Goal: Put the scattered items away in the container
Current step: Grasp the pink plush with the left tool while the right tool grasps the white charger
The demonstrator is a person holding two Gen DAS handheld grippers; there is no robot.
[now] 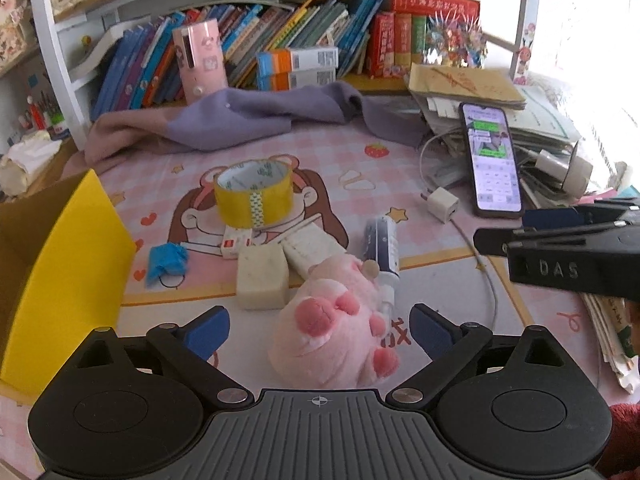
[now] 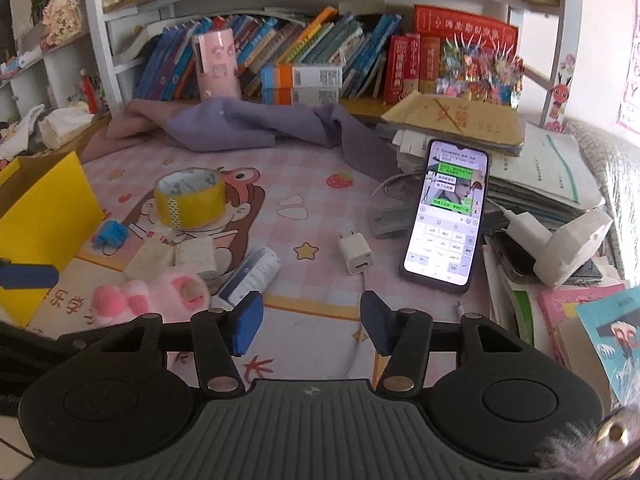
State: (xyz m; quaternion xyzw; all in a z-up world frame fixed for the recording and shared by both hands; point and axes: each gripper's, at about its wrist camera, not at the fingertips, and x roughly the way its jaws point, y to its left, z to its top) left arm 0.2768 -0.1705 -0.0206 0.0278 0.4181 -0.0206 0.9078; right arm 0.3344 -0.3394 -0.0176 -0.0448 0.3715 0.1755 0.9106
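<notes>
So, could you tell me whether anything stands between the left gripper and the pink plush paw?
Nothing visible does. The left gripper is open, with the pink plush paw lying directly ahead between its fingers. The beige block sits just beyond the paw to the left and the spray bottle to the right, neither in the way.

Fluffy pink plush paw toy (image 1: 340,332); glossy yellow tape roll (image 1: 253,193); matt yellow cardboard box (image 1: 60,280); soft purple cloth (image 1: 248,120).

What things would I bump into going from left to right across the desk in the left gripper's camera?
yellow box → blue mask → roll of yellow tape → pink plush paw → white charger plug → phone
</notes>
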